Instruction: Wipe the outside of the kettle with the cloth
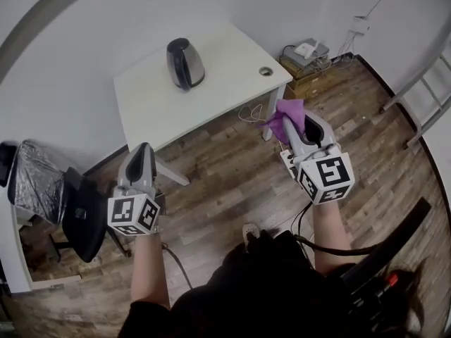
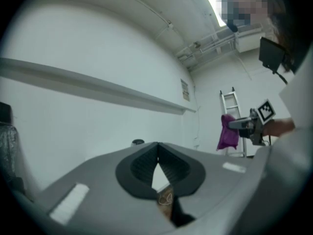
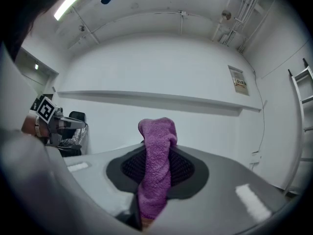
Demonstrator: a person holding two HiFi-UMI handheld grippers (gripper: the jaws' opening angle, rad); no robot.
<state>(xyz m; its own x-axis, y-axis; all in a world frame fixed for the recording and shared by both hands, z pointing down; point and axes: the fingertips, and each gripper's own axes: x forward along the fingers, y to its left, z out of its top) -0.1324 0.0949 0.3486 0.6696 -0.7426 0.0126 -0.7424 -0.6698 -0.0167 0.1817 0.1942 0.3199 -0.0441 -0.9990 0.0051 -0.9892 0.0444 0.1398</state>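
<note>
**A:** Nearest first, then. What are the two tongs doing?

**B:** Left gripper (image 2: 157, 148): jaws pressed flat together, nothing between them. Right gripper (image 3: 157, 153): jaws partly apart, pinched on a purple terry cloth (image 3: 156, 170). The cloth stands up past the tips in a folded wad, with the rest hanging below. Both are held level in front of the person, over the plank floor (image 1: 225, 182).

**A:** Why carry them like that?

**B:** My guess is that gripping the cloth mid-length leaves a soft wad out front to rub with. The empty left one is probably kept free to steady the kettle.

**A:** Where's the kettle?

**B:** The kettle (image 1: 184, 63) is ahead, well apart from both grippers. It stands upright on the white table (image 1: 225, 55), toward the far left part. It has a steel body and a black lid. Nothing touches it, so wiping isn't begun.

**A:** Containers?

**B:** The kettle's lid is down, so I can't tell what's in it. Beyond the table's right end a cardboard box (image 1: 304, 83) sits by the wall with a white device (image 1: 307, 48) on top. Its inside is not visible.
</note>
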